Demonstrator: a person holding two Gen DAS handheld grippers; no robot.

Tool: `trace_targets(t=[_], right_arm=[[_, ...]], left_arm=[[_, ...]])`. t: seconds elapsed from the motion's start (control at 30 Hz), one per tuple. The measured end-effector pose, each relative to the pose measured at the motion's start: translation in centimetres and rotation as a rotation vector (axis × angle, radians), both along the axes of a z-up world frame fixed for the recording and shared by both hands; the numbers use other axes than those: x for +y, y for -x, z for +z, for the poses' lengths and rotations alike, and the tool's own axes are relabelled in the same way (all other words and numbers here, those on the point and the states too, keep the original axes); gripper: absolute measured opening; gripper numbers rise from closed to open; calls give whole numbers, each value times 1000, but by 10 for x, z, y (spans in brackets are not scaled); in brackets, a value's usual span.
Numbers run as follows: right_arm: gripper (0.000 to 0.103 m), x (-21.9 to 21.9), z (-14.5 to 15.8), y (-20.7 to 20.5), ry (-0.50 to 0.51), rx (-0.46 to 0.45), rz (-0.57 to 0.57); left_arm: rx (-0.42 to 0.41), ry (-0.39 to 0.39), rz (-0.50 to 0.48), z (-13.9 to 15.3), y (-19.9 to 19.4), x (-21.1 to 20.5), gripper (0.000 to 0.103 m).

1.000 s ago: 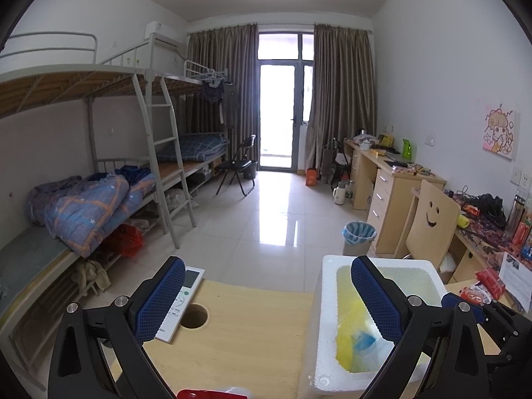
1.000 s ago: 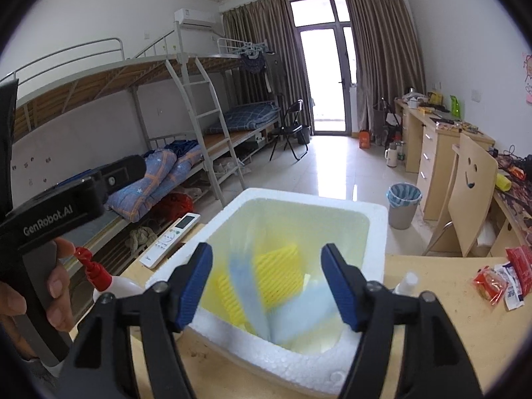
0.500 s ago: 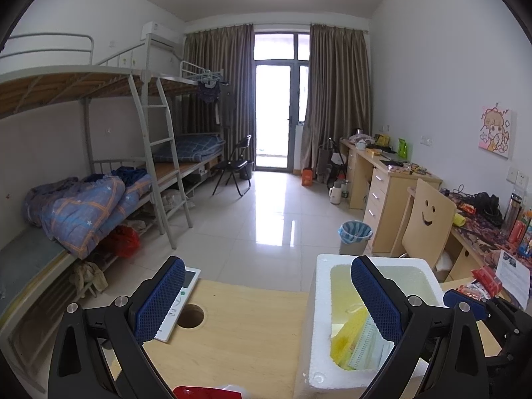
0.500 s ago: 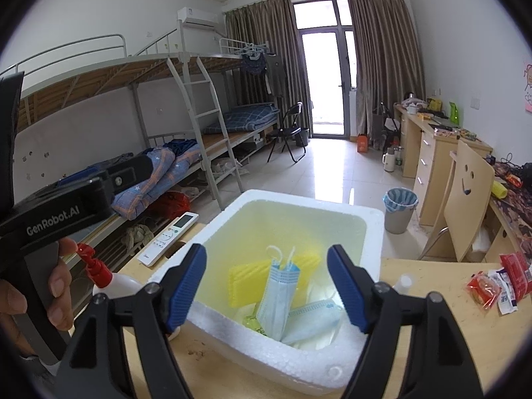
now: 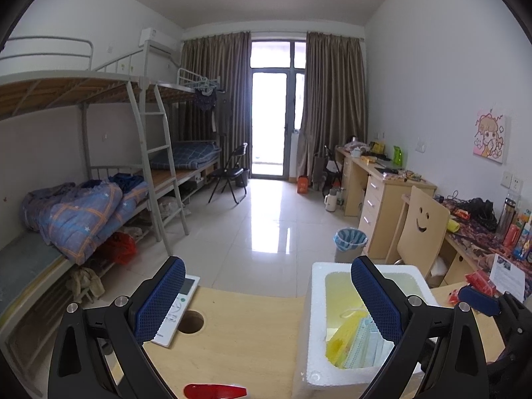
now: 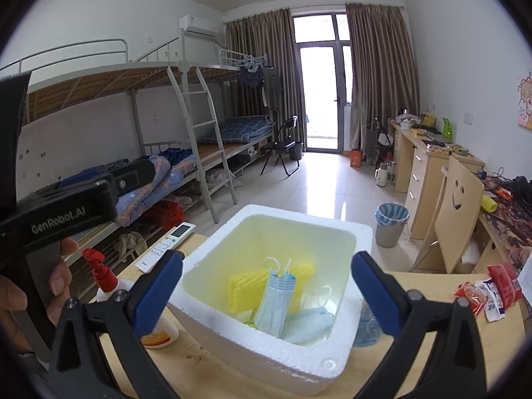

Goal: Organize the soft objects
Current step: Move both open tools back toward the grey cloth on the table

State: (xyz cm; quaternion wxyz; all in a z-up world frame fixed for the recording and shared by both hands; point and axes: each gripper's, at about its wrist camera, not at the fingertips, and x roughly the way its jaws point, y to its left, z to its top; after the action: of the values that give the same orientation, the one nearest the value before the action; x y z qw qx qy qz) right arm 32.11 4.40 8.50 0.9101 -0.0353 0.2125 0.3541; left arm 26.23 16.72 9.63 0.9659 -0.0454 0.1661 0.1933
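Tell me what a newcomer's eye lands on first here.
The white foam box on the wooden table draws the eye, with a yellow sponge and blue face masks inside. The open right gripper hovers over it, empty. Behind, a bunk bed lines the left wall.

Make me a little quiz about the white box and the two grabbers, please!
1. What colour is the sponge in the foam box?
2. True or false: the right gripper is squeezing a face mask.
3. Which lies beside the hole in the table: remote control or spray bottle?

Key: 1 yellow. 2 false, it is open with nothing between its pads. 3 remote control.
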Motion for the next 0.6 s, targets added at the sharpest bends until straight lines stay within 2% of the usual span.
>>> trace_targets(t=[0.1, 0.27, 0.6], right_arm=[[103, -2, 2, 4, -3, 9, 10], [103, -8, 12, 19, 5, -10, 1], [103, -37, 39, 72, -2, -76, -28]], left_arm=[[-14, 0, -2, 2, 4, -1, 100], [13, -10, -28, 3, 12, -12, 100], [-41, -15, -47, 24, 68, -32, 100]])
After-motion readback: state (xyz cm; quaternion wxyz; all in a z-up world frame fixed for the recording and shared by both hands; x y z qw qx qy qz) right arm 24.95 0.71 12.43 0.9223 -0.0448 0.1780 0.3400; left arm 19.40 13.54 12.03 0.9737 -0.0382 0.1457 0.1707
